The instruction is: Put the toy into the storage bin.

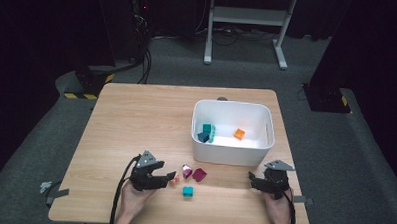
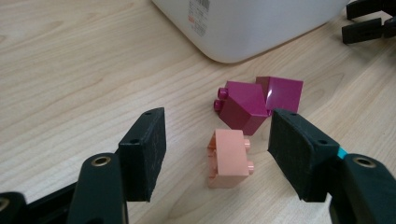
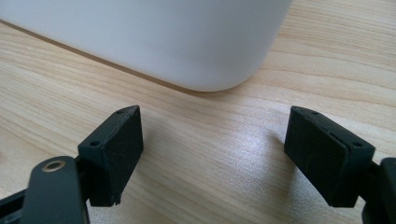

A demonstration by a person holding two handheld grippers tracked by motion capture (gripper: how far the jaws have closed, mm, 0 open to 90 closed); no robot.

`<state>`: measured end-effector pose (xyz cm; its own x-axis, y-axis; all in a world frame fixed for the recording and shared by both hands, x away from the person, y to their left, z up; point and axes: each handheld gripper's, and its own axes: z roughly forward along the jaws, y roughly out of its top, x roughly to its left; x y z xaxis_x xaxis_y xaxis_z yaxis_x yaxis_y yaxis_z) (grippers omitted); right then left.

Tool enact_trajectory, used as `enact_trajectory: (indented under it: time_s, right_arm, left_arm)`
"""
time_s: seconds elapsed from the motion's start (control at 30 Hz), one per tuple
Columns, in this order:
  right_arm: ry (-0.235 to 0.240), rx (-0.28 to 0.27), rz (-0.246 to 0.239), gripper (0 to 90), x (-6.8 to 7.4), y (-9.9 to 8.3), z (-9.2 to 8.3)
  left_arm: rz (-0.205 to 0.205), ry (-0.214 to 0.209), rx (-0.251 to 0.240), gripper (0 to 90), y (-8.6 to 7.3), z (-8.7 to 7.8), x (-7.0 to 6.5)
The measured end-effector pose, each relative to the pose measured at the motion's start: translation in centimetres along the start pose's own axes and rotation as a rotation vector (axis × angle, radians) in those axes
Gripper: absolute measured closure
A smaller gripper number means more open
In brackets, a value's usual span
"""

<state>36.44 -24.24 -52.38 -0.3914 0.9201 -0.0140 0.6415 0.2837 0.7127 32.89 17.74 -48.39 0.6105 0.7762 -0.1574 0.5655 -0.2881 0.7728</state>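
A peach brick lies on the wooden table between the jaws of my left gripper, with a gap on each side, so the pads do not touch it. In the high view the left gripper stands open at the peach brick. Just beyond it lie two magenta bricks, touching each other. My right gripper is open over bare wood with nothing between its jaws, close to the corner of the white bin. It sits at the table's front right.
The white bin stands right of centre and holds teal bricks and an orange brick. A teal brick lies loose near the front edge. A metal frame stands on the floor behind the table.
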Motion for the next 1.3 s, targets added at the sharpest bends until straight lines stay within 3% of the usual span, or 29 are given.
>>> enact_trajectory:
  time_s: [0.53,0.8,1.17,1.3]
  right_arm:
    - [0.000,0.000,0.000,19.3,0.0,0.0,0.0]
    - [0.000,0.000,0.000,19.3,0.0,0.0,0.0]
    - [0.000,0.000,0.000,19.3,0.0,0.0,0.0]
    - [0.000,0.000,0.000,19.3,0.0,0.0,0.0]
  left_arm:
    - [0.015,0.007,0.056,43.7,-1.8,2.1,-0.9]
    - [0.025,0.007,0.069,49.6,-2.0,2.6,-1.1]
    - [0.039,-0.012,0.081,64.5,-2.0,2.8,-1.2]
    - [0.046,-0.015,0.080,65.6,-2.0,2.8,-1.3]
